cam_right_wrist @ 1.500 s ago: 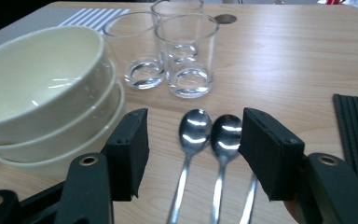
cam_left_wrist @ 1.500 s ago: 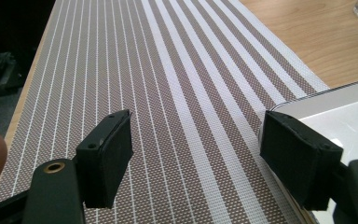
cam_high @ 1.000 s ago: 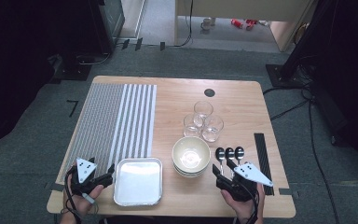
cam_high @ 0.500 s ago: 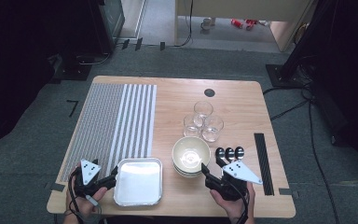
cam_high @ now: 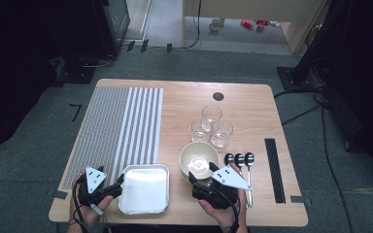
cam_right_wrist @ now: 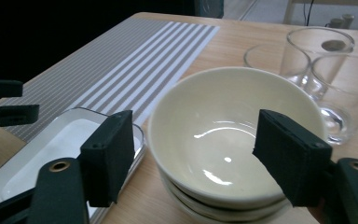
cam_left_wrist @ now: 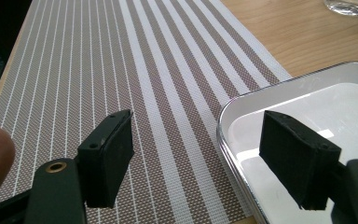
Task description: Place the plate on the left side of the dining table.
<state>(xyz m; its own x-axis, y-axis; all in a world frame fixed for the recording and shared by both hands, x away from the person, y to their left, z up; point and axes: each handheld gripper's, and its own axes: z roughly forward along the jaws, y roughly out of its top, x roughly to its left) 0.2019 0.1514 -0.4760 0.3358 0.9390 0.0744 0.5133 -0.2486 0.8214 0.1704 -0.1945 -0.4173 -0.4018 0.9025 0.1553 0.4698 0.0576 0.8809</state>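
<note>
**A:** Which step am I on?

**B:** As I read it, the approach to the stacked cream ceramic bowls (cam_right_wrist: pixel 235 140). My right gripper (cam_high: pixel 203 175) sits at the near rim of the stack, jaws wide and just been opening, the top bowl's near side showing between them but no pad touching it. My left gripper (cam_left_wrist: pixel 205 158) hangs wide too, straddling the left rim of the shiny rectangular metal tray (cam_left_wrist: pixel 307 93), gripping nothing.

**A:** And the next move?

**B:** I'd judge it needs one pad inside the top bowl's wall and one outside, then a close, lifting only that bowl.

**A:** Count for me.

**B:** Two bowls at least, stacked. Left of them, one tray, then one grey striped woven placemat (cam_high: pixel 121 126). Behind them, three clear drinking glasses (cam_high: pixel 211 124). Right of them, three black-headed spoons (cam_high: pixel 239 159).
</note>
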